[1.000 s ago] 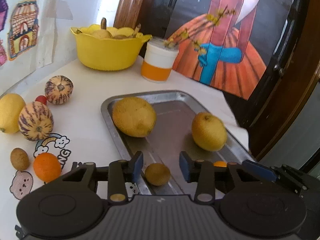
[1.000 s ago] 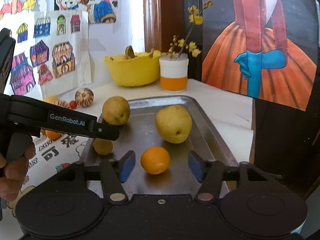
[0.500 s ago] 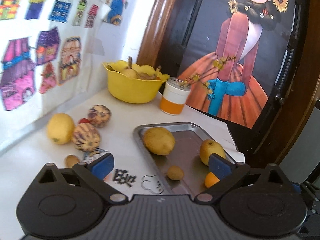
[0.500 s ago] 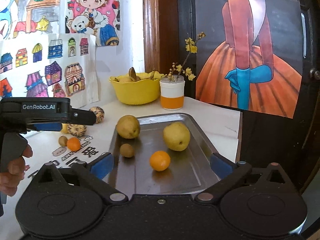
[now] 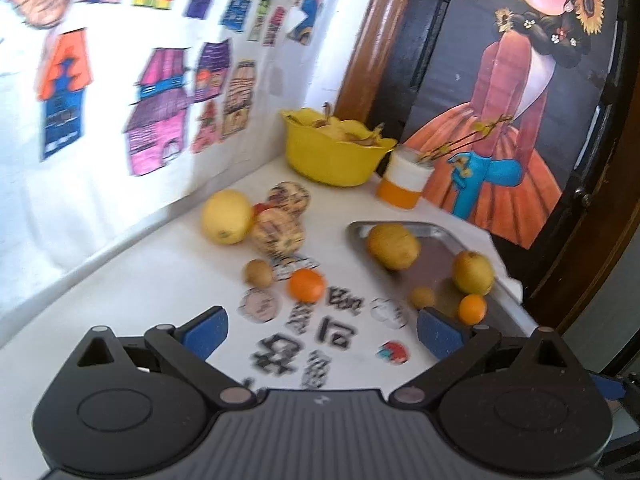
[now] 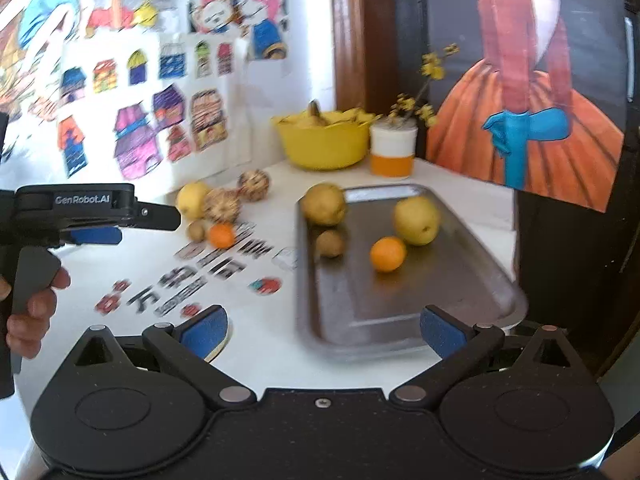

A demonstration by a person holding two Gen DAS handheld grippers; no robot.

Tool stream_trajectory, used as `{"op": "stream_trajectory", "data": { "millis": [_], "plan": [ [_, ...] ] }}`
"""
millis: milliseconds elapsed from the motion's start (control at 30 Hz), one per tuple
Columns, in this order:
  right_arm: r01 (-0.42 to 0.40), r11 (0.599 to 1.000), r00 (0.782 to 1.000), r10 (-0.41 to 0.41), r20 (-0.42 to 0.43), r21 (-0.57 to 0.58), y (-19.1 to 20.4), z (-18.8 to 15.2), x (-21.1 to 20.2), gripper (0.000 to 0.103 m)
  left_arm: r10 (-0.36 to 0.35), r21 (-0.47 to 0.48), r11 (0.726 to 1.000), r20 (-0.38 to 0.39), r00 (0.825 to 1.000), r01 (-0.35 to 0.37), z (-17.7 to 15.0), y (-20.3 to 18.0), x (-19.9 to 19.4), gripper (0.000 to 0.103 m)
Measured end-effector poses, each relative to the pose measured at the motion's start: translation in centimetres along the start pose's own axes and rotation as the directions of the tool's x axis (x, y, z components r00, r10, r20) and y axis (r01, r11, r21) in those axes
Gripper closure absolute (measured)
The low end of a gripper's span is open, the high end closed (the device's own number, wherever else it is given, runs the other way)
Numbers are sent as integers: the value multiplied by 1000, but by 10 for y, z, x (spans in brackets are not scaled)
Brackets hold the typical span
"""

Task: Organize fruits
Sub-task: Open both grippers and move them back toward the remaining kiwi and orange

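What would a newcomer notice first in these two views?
Probably the steel tray at the table's right, holding two yellow pears, an orange and a kiwi. Left of it, loose fruit sits on the white table: a lemon, two striped melons, another orange. Both grippers hang open and empty.

"GenRobot.AI" was printed in white on the black body of the left gripper (image 6: 96,236), left of the metal tray (image 6: 400,320). Black character stickers (image 6: 188,284) on the tabletop beside that tray were too blurred to read.
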State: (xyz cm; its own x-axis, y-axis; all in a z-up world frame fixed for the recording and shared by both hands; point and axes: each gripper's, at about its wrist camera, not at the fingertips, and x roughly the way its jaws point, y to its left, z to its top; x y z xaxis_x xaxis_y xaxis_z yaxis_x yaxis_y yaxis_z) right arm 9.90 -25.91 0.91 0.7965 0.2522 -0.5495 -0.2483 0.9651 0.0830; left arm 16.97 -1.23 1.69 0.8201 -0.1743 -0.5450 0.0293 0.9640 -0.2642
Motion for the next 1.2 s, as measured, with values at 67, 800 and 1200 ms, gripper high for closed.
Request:
{"op": "stream_trajectory", "data": {
  "millis": [67,800,1200],
  "plan": [
    [-15,1000,1000,15,-21,-8,9,-4,0,1,17,-1,1000,-8,1000,-17,-5,10,-5,1],
    [-127,978,987,107,-122,-166,83,3,32,1,106,43,994,-53,993,-104,-13,79,-32,1],
    [-97,927,995,90,-36,-362,92,36,83,2,62,101,993,-44,997,-58,14,61,5,1]
  ]
}}
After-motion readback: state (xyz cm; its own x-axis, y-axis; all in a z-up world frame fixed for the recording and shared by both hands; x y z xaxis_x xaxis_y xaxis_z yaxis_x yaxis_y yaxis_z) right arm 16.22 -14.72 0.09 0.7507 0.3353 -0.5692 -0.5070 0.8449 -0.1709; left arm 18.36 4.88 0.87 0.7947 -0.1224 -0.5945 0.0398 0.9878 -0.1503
